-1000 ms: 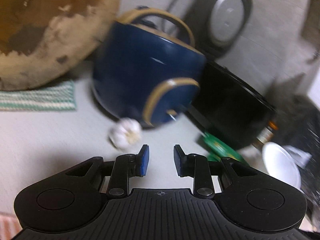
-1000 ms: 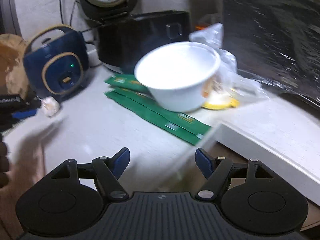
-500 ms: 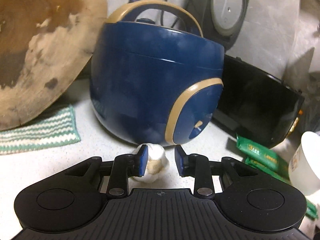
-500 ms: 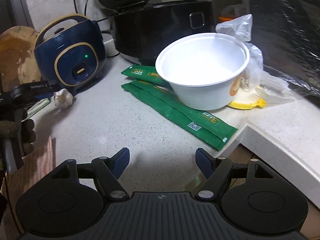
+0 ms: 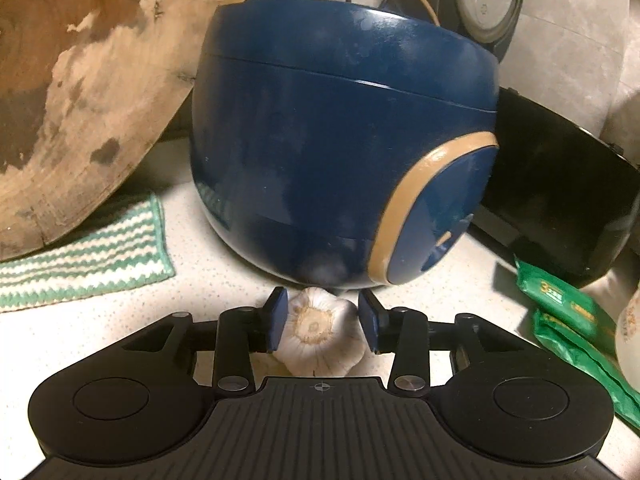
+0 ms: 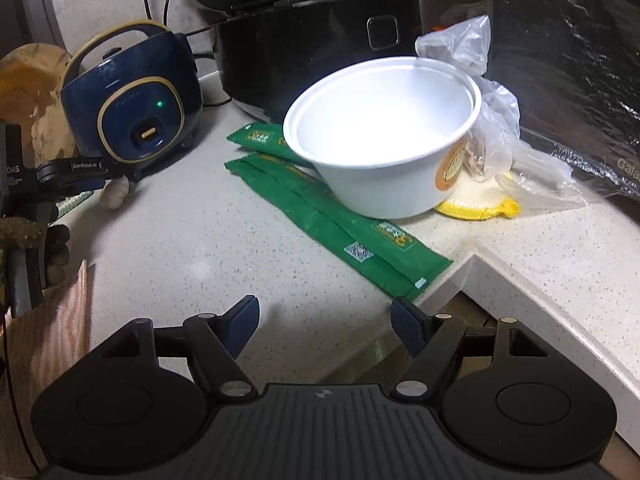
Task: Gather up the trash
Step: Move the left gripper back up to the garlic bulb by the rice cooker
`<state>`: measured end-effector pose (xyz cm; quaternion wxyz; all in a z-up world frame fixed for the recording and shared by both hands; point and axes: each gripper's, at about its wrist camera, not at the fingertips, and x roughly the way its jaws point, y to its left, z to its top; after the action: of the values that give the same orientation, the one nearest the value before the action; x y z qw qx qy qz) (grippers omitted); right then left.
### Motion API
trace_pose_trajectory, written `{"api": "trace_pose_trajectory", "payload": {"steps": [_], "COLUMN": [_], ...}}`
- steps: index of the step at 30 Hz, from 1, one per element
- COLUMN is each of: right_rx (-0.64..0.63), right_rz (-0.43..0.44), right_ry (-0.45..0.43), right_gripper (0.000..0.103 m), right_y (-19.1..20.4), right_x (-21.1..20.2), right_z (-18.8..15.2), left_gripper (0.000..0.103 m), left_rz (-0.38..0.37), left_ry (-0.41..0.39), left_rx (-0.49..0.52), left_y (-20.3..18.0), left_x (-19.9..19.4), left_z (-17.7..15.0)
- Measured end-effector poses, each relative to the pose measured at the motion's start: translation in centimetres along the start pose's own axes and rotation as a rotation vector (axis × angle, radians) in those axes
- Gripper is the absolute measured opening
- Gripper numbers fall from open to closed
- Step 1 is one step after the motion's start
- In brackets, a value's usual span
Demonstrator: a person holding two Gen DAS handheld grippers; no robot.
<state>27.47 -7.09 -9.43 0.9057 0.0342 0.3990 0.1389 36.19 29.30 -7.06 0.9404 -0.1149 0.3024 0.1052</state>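
Left wrist view: at nine o'clock a round wooden board (image 5: 80, 92) leans over a green-striped cloth (image 5: 88, 256) on the speckled table (image 5: 100, 332). At the centre stands a navy rice cooker (image 5: 340, 152); just in front of it, at six o'clock, a garlic bulb (image 5: 320, 332) lies on the table between the jaws of the left gripper (image 5: 322, 322). The jaws have just been opening and stand released, the pads close beside the bulb without pressing it. At three o'clock sit a black cooker (image 5: 560, 200) and green packets (image 5: 572, 320).

Right wrist view: the left gripper (image 6: 92, 176) shows at nine o'clock by the bulb (image 6: 116, 196). Green packets (image 6: 340, 236) lie at the centre, a white bowl (image 6: 384, 140) resting on them at one o'clock, a clear plastic bag (image 6: 496, 112) behind. The right gripper (image 6: 324, 324), at six o'clock, has its jaws released and empty.
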Motion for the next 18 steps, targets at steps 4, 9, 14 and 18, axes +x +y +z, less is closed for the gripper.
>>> {"api": "trace_pose_trajectory", "payload": {"steps": [4,9,14,18], "right_rx": [-0.008,-0.015,-0.028,-0.042], "right_rz": [-0.003,-0.004,0.000,-0.003], "right_ry": [0.011,0.023,0.034,0.034], "right_gripper": [0.073,0.073,0.073,0.073], "right_y": [0.2,0.6,1.3,1.6], "right_x": [0.2,0.5,0.7,0.6], "right_z": [-0.4,-0.7,-1.0,-1.3], "left_gripper": [0.036,0.032,0.032,0.032], "left_rz": [-0.076,-0.160,-0.195,-0.256], "left_ry": [0.024,0.056,0.064,0.070], "left_rx": [0.000,0.041,0.101,0.114], "left_y": [-0.3,-2.0,-4.1,-5.6], "left_x": [-1.2,-2.9,-3.3,-3.7], "left_z": [-0.5,-2.1,-3.4,-3.9]}}
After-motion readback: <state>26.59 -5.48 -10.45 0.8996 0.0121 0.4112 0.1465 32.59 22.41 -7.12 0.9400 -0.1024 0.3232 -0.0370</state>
